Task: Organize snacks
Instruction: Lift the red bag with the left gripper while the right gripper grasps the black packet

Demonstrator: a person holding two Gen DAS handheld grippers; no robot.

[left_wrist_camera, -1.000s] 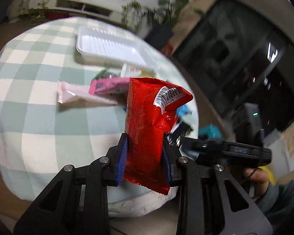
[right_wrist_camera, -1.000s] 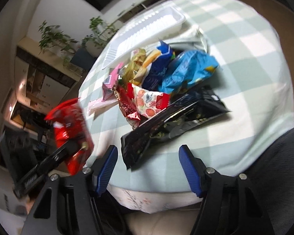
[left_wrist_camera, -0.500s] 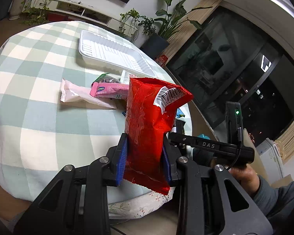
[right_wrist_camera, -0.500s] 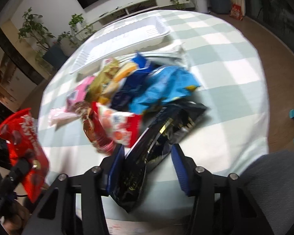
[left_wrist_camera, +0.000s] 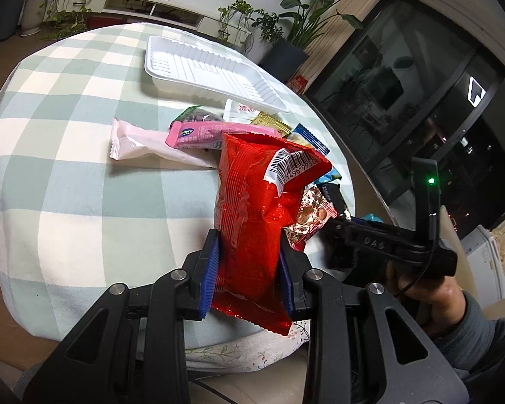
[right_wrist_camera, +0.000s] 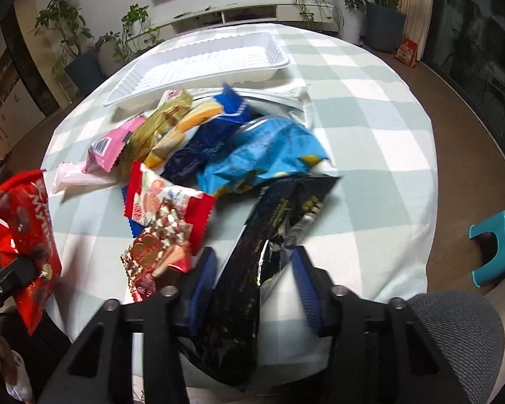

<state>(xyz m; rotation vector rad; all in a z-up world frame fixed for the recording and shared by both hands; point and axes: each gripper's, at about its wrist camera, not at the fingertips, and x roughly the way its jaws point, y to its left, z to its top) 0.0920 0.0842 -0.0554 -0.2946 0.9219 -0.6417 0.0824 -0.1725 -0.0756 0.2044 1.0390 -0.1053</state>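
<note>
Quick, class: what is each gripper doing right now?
Left gripper: shut on the red snack bag.
Right gripper: jaws closing around the black snack bag, not yet clamped.

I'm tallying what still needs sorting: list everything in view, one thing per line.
white tray: one, empty, far side of table
checked tablecloth: one, green-white, over round table
snack pile: several packets, mixed colours, before the tray
red packet: one, held off the table
black packet: one, table's near edge
teal stool: one, on floor
potted plants: several, by far wall
left tongs: clamped on red packet
right tongs: closing around black packet
hand: one, holding right tongs
</note>
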